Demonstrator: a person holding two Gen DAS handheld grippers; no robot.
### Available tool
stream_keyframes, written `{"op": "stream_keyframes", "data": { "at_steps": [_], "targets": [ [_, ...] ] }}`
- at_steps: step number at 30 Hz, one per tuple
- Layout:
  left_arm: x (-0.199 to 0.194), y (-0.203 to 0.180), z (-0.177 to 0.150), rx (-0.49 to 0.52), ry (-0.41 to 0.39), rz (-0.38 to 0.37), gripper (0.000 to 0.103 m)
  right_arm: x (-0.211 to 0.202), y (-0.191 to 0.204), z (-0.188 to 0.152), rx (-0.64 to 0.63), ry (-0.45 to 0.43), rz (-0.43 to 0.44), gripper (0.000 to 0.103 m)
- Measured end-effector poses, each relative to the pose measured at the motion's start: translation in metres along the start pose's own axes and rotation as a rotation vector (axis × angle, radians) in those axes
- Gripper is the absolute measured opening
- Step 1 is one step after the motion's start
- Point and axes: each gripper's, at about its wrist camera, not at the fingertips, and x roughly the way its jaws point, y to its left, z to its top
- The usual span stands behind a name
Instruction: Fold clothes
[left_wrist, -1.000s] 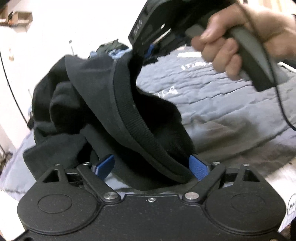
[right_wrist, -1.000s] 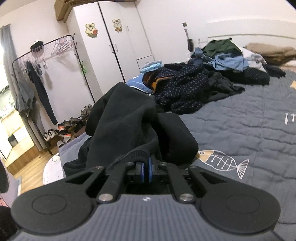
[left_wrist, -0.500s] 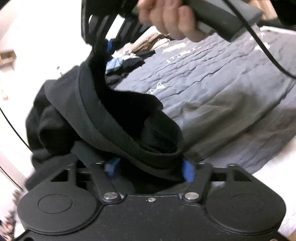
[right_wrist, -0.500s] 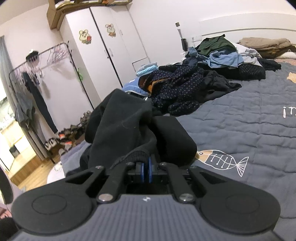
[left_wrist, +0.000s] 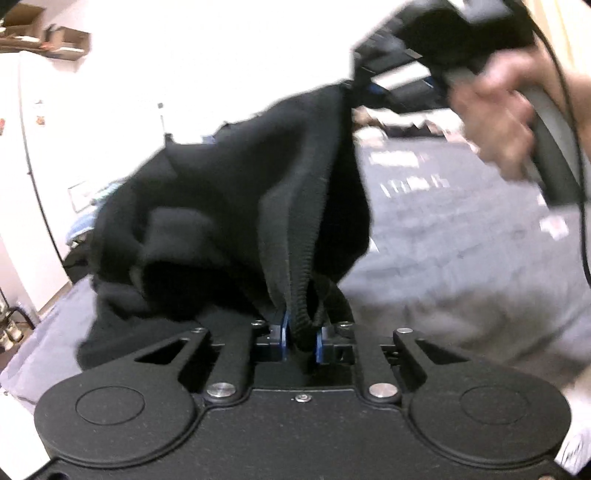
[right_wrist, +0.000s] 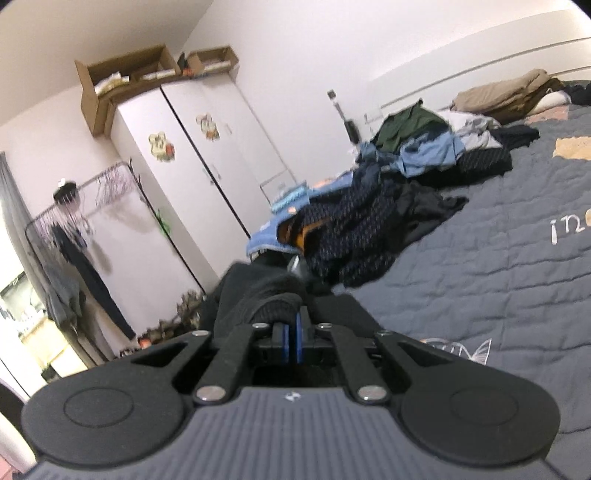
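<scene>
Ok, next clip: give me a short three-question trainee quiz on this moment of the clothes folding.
1. True or false: the left gripper is shut on the ribbed hem of the black garment.
2. What does the right gripper hold? A) black garment B) blue shirt C) nothing
3. What surface lies under the work?

Key
1. True; its jaws have just been closing, with the hem between them.
2. A.
3. The grey quilted bedspread.
</scene>
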Motion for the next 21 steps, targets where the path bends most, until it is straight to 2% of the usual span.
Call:
{"op": "stream_keyframes", "data": {
  "at_steps": [4, 6, 10, 14, 21],
  "targets": [
    [-0.016, 0.017, 0.026, -0.008, -0.072, 0.045, 0.013, -0.023, 0.008, 0.016, 0.018, -0.078, 0.007, 0.003],
    [-0.025, 0.024, 0.043, 0.021, -0.118, 0.075, 0.012, -0.035, 0.013, 0.024, 0.024, -0.11, 0.003, 0.003],
    [-0.048, 0.044, 0.091, 0.053, -0.207, 0.14, 0.012, -0.059, 0.023, 0.041, 0.028, -0.16, -0.008, 0.003],
    [-0.072, 0.057, 0.135, 0.11, -0.282, 0.166, 0.012, -0.087, 0.043, 0.062, 0.005, -0.218, -0.004, 0.003],
    [-0.113, 0.052, 0.195, 0.202, -0.398, 0.191, 0.012, -0.142, 0.087, 0.106, -0.051, -0.331, 0.016, 0.003]
  ]
}}
